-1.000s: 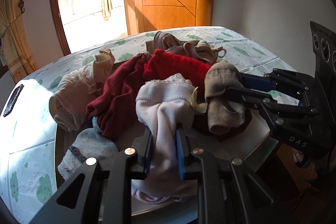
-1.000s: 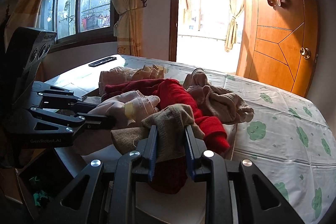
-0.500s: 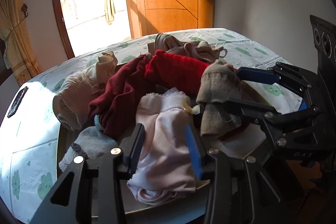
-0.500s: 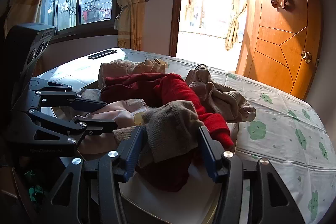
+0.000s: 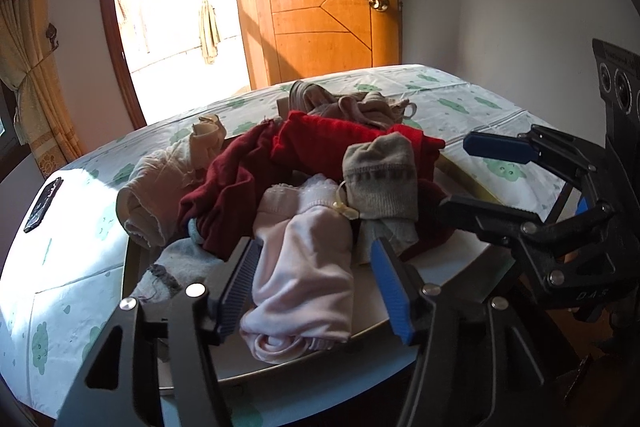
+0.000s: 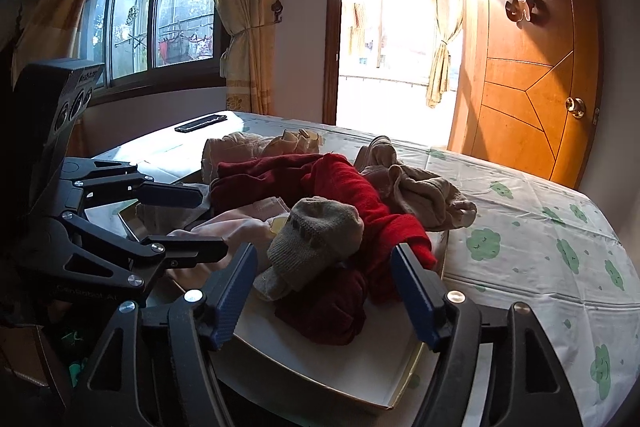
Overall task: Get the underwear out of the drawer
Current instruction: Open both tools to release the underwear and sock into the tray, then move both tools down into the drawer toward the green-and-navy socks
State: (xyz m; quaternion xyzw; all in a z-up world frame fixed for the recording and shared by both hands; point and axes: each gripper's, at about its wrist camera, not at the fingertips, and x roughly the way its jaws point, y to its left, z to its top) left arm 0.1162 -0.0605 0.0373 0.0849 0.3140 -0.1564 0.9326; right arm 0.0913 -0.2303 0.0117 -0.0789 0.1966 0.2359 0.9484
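A heap of underwear lies in a shallow white tray (image 6: 340,359) on the bed. Pale pink underwear (image 5: 304,267) rests at the heap's near edge, between the fingers of my left gripper (image 5: 316,287). Its jaws are opening, and the right pad stands clear of the cloth. A grey-brown knitted piece (image 6: 316,239) lies between the fingers of my right gripper (image 6: 326,287), whose jaws are also opening and do not press on it. Each gripper shows in the other's view: the right gripper (image 5: 456,175) and the left gripper (image 6: 212,223). Red garments (image 5: 332,139) lie behind.
The bed has a white sheet with green cloud prints (image 6: 540,267). Beige garments (image 5: 160,183) sit at the heap's left and back. A black flat device (image 5: 44,205) lies on the bed's far left. A wooden door (image 5: 328,7) and a bright doorway stand beyond.
Both grippers have opened: the left let go of the pink underwear, the right of the grey-brown piece. Both garments now rest on the heap. The left gripper has drawn back a little.
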